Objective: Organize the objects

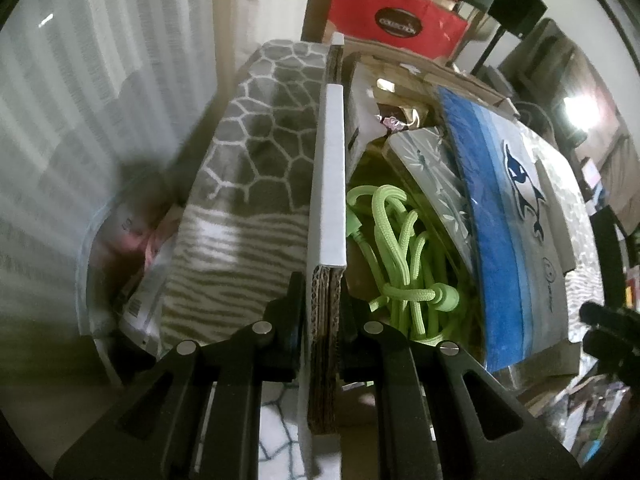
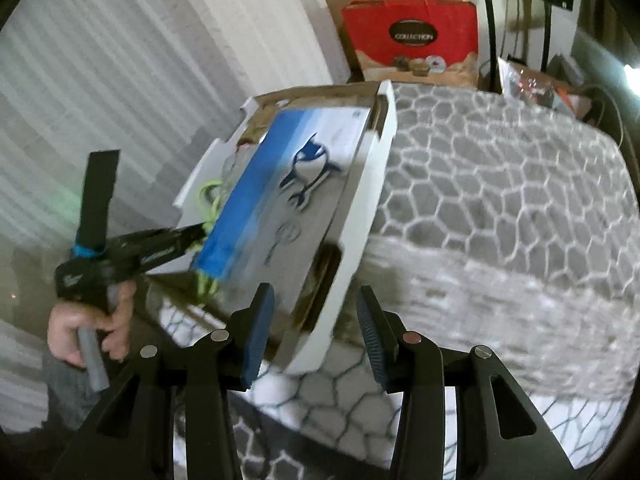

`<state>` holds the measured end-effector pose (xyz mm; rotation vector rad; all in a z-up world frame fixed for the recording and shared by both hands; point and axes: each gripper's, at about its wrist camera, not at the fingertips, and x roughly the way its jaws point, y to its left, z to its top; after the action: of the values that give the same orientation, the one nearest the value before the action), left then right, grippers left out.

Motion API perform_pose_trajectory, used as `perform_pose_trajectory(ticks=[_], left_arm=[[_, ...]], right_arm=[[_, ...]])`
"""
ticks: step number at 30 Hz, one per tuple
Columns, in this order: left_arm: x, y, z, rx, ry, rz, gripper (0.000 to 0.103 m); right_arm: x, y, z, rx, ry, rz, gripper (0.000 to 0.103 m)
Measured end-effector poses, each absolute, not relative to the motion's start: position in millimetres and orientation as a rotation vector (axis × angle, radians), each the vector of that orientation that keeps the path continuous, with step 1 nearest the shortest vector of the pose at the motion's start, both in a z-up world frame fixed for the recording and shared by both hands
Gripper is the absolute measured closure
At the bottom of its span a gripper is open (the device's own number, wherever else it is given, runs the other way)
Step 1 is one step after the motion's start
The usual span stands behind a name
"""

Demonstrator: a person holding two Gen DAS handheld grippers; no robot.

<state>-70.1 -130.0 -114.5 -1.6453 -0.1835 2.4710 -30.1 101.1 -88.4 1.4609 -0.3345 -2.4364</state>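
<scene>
My left gripper [image 1: 325,312] is shut on the corrugated wall [image 1: 329,200] of a white cardboard box. Inside the box lie a green cord [image 1: 404,256] and a blue-and-grey package with an orca picture [image 1: 516,208]. In the right wrist view the same box [image 2: 360,216] sits tilted on a grey honeycomb-patterned blanket [image 2: 500,184], with the orca package [image 2: 292,192] on top and the left gripper [image 2: 192,236] at its left wall. My right gripper [image 2: 316,332] is open and empty, just in front of the box's near end.
A red "Collection" box [image 2: 412,36] stands behind the blanket, with stacked boxes above it. White curtains [image 2: 140,60] hang on the left. Black stands [image 1: 516,4] and clutter sit at the far right. A clear bag with papers [image 1: 136,276] lies left of the blanket.
</scene>
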Motion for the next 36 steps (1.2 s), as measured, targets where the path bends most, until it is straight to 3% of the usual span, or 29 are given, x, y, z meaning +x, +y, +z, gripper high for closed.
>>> perform_pose_trajectory(ticks=[12, 28, 34, 36], left_arm=[[-45, -95, -109, -1.667, -0.249, 2.336, 0.078], [-35, -4, -102, -1.653, -0.041, 2.184, 0.061], [-35, -4, -101, -1.634, -0.044, 2.150, 0.060], [-31, -12, -94, -1.594, -0.027, 2.153, 0.053]], right_arm=[[-4, 136, -85, 1.449, -0.447, -2.534, 0.059], [35, 194, -84, 1.396, -0.800, -2.468, 0.059], [33, 191, -92, 1.385, -0.867, -2.442, 0.062], [32, 190, -96, 1.385, -0.901, -2.427, 0.064]])
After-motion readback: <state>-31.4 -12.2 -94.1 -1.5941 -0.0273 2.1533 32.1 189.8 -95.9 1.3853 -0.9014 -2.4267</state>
